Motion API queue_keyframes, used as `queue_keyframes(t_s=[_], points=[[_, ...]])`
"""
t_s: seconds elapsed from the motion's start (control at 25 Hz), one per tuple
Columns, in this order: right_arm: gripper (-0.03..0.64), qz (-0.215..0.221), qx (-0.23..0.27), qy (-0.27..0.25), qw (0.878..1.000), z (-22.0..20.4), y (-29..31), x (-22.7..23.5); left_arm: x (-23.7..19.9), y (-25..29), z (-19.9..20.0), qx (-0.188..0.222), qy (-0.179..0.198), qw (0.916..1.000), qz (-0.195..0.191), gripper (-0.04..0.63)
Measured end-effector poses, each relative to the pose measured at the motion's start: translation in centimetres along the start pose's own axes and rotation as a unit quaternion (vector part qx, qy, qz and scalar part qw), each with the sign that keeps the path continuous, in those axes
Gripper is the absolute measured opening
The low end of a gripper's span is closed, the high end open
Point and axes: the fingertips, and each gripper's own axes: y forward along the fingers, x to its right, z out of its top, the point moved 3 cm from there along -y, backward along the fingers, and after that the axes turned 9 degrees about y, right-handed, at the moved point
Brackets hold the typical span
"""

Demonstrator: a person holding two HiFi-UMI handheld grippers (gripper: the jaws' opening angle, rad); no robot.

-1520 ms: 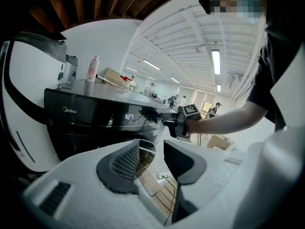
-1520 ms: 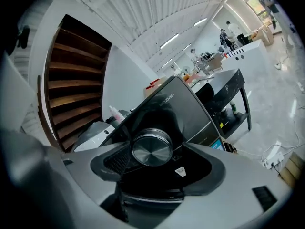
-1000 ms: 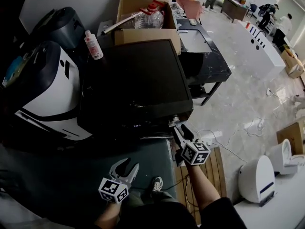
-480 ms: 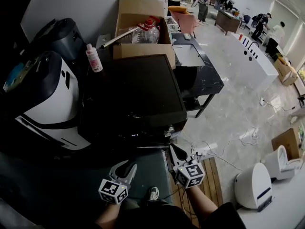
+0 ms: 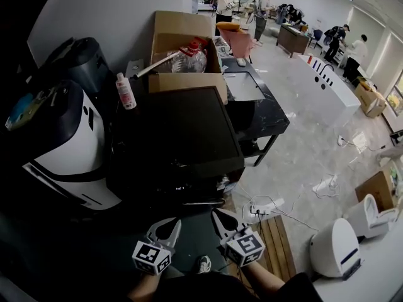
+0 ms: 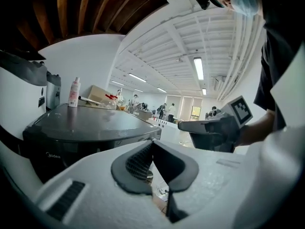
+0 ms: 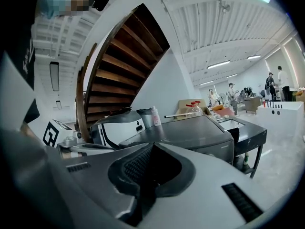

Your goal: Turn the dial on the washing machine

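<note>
The dark washing machine [image 5: 176, 134] stands in front of me, its small silvery dial [image 5: 221, 182] at the front right corner of the control strip. Both grippers hang below its front edge, apart from it. My left gripper [image 5: 169, 223] is closing fully, its jaws together with nothing between them [image 6: 152, 144]. My right gripper [image 5: 218, 214] is shut and empty too [image 7: 152, 148], a short way below the dial. The left gripper view has the machine [image 6: 90, 125] at left and the right gripper [image 6: 212, 128] beside it. In the right gripper view the machine [image 7: 190, 130] stands ahead.
A white and black appliance [image 5: 63, 143] stands left of the machine. Behind it are cardboard boxes [image 5: 182, 43] and a white bottle [image 5: 124, 91]. A black table [image 5: 258, 102] is at right. A wooden pallet [image 5: 272, 238] and cables [image 5: 264, 207] lie on the floor. People stand far back.
Both grippers have drawn back and down from the machine's front. The right one has left the dial corner. Both pairs of jaws have closed.
</note>
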Motion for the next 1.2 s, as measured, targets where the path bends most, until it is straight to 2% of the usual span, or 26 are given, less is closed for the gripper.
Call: queue_keyframes(t_s=[0.36, 0.92, 1.2], points=[[0.0, -0.046, 0.018, 0.032, 0.998, -0.2, -0.8, -3.2, -1.2, -1.8, 1.3, -0.007, 0.021, 0.9984, -0.053, 0.008], [0.0, -0.113, 0.04, 0.035, 0.992, -0.5, -0.8, -6.9, -3.9, -5.5, 2.1, 0.0, 0.031, 0.9925, -0.118, 0.008], [0.0, -0.146, 0.052, 0.043, 0.987, -1.2, -1.2, -9.0, -5.5, -7.9, 2.4, 0.005, 0.039, 0.991, -0.128, 0.008]])
